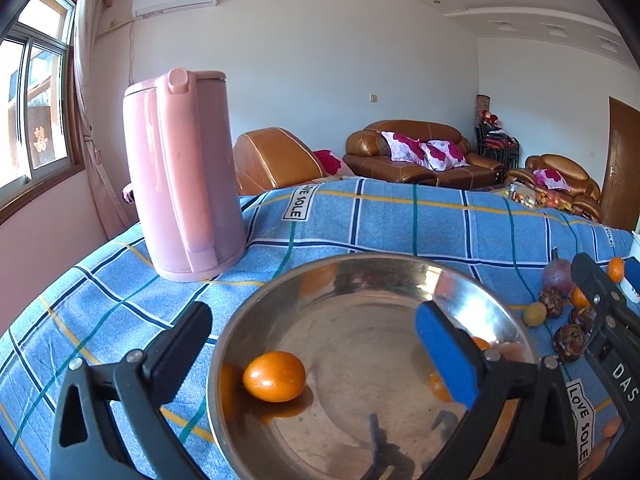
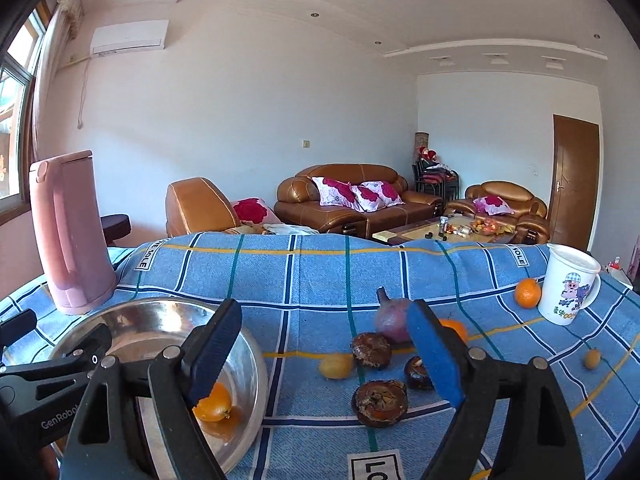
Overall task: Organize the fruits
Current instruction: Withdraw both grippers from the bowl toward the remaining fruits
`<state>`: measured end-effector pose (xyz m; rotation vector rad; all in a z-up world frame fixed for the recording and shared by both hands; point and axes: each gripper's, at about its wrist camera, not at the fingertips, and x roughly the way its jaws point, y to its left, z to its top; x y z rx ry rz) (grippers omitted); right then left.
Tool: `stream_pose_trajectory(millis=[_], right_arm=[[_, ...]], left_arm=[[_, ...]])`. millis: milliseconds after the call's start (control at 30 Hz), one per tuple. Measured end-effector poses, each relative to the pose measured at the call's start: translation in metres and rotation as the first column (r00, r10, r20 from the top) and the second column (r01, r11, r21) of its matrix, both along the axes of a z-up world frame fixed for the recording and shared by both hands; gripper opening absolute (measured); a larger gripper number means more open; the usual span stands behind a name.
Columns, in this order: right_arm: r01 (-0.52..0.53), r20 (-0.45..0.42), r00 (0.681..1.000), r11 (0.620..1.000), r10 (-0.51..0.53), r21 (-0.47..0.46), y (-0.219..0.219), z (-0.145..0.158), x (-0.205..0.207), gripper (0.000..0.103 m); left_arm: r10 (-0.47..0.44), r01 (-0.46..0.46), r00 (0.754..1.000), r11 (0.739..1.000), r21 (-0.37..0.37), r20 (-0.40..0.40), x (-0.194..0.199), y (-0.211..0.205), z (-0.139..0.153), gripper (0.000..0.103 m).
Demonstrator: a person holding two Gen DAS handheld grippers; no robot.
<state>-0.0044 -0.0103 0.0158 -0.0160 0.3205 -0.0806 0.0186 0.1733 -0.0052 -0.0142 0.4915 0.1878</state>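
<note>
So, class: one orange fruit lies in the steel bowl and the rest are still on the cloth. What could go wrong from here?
1. The orange fruit could roll on the steel bowl's smooth floor if the bowl is bumped.
2. The dark fruits lie clustered, so grabbing one may nudge its neighbours.
3. The white mug beside the far orange could be knocked.

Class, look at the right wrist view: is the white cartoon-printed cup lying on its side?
No. The white cartoon-printed cup stands upright on the blue checked cloth, beside a round orange fruit.

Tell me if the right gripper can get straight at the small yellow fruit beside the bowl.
Probably yes. The right gripper is open and empty, and the yellow fruit lies on bare cloth between its fingers' line, clear of the bowl and dark fruits.
</note>
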Motion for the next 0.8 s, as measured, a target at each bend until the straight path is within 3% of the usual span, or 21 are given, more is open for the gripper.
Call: stream_pose_trajectory(millis=[200, 400, 667, 800], right_arm=[[0.038, -0.026, 0.999, 0.999, -0.039, -0.023, -0.022, 0.000, -0.005, 0.086], [0.100, -0.050, 0.994, 0.995, -0.101, -0.022, -0.062, -0.002, -0.012, 0.086], [0.207, -0.081, 0.975, 0.978, -0.207, -0.014, -0.125, -0.003, -0.023, 0.085], [0.270, -0.116, 0.956, 0.963, -0.268, 0.002, -0.163, -0.005, -0.030, 0.085]], left_arm=[[-0.007, 0.007, 1.000, 1.000, 0.024, 0.016, -0.005, -0.008, 0.002, 0.103], [-0.042, 0.042, 0.999, 0.999, -0.006, 0.009, -0.010, -0.020, 0.002, 0.103], [-0.134, 0.134, 0.991, 0.991, -0.018, 0.008, -0.020, -0.068, 0.002, 0.103], [-0.197, 0.197, 0.980, 0.980, 0.016, -0.003, -0.021, -0.104, 0.001, 0.103]])
